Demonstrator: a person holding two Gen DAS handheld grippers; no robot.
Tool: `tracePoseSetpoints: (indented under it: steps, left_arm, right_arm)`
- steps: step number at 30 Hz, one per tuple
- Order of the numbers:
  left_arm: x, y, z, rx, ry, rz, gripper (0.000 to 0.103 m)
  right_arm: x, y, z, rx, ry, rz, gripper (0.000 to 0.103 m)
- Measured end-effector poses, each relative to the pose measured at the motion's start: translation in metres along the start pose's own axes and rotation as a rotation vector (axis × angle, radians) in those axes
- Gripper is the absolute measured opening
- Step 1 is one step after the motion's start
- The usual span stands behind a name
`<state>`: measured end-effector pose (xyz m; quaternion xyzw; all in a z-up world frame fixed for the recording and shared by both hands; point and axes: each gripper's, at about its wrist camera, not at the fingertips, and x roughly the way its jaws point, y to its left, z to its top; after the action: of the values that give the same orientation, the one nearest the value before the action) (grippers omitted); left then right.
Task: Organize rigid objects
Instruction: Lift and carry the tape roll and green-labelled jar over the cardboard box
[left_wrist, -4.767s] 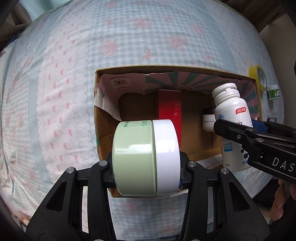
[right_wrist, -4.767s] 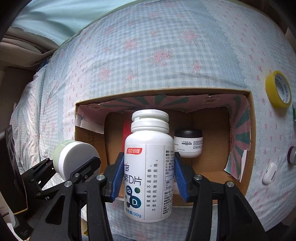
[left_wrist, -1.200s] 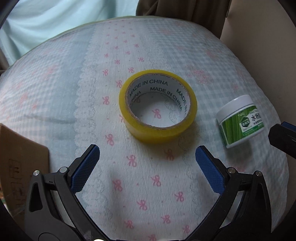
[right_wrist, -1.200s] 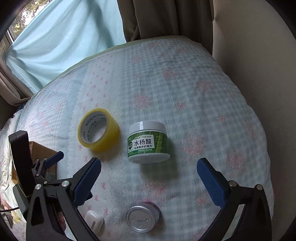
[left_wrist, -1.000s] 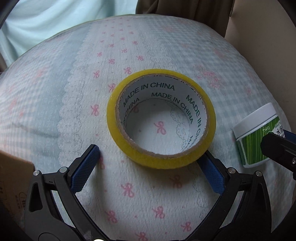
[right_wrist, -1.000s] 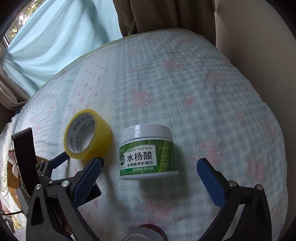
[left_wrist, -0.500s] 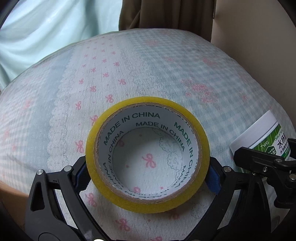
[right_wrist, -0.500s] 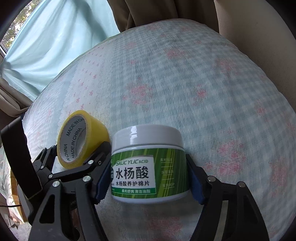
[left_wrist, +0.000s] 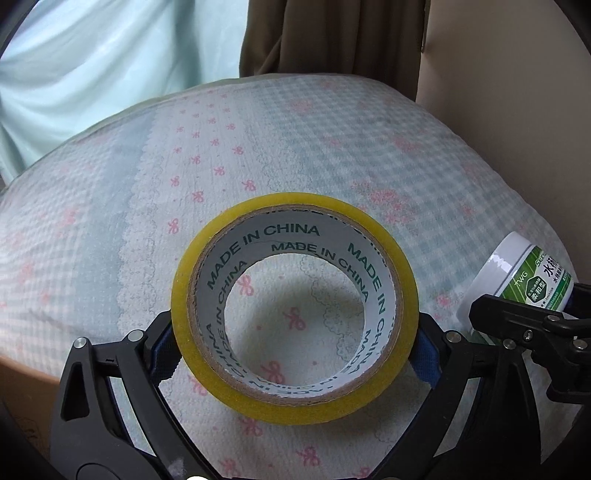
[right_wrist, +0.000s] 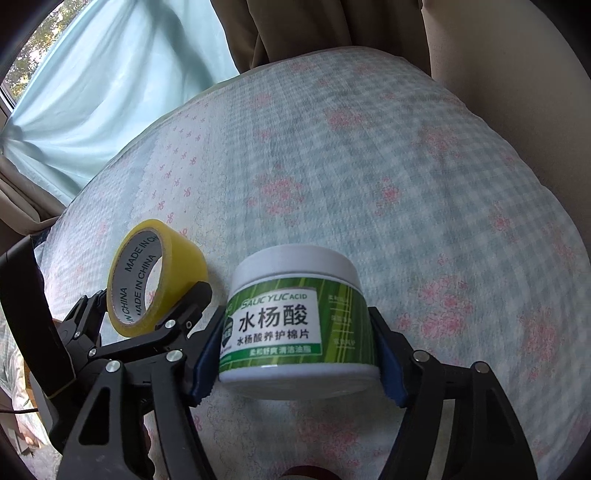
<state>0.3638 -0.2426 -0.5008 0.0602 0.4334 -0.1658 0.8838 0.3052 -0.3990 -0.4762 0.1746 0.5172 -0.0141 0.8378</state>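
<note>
My left gripper (left_wrist: 295, 354) is shut on a yellow tape roll (left_wrist: 192, 273) printed "MADE IN CHINA" and holds it tilted, lifted off the bedsheet; the roll also shows in the right wrist view (right_wrist: 177, 254). My right gripper (right_wrist: 295, 365) is shut on a green-labelled white jar (right_wrist: 295, 321) of salicylic acid pads, its blue pads pressing both sides. The jar also shows at the right edge of the left wrist view (left_wrist: 517, 273). The two grippers are side by side, close together.
A checked, flowered bedsheet (right_wrist: 406, 166) covers the bed. A cardboard box edge (left_wrist: 22, 373) shows at the lower left of the left wrist view. Curtains (left_wrist: 332, 37) and a beige wall (right_wrist: 517, 55) stand behind. A round dark lid (right_wrist: 303, 472) peeks at the bottom.
Both grippers closed on their objects and lifted them: the left took hold of the tape roll and tilted it up, the right took hold of the green jar.
</note>
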Motion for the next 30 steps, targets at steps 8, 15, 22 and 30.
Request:
tracePoseSetpoints:
  steps: [8,15,22,30]
  left_arm:
    - [-0.072,-0.004,0.027,-0.008,-0.067,0.004,0.096]
    - [-0.172,0.001,0.054,-0.034,-0.114,0.023,0.096]
    - [-0.283,0.022,0.072,-0.075,-0.132,0.071,0.096]
    - [-0.374,0.079,0.059,-0.134,-0.117,0.157,0.096]
  right_arm:
    - [-0.072,0.009,0.002,0.006,-0.075,0.002,0.067]
    - [-0.168,0.025,0.006,0.005,-0.148,0.008,0.067]
    - [-0.266,0.057,0.010,-0.028,-0.189,0.018,0.067]
    - [-0.322,0.113,0.003,-0.139,-0.195,0.044,0.067]
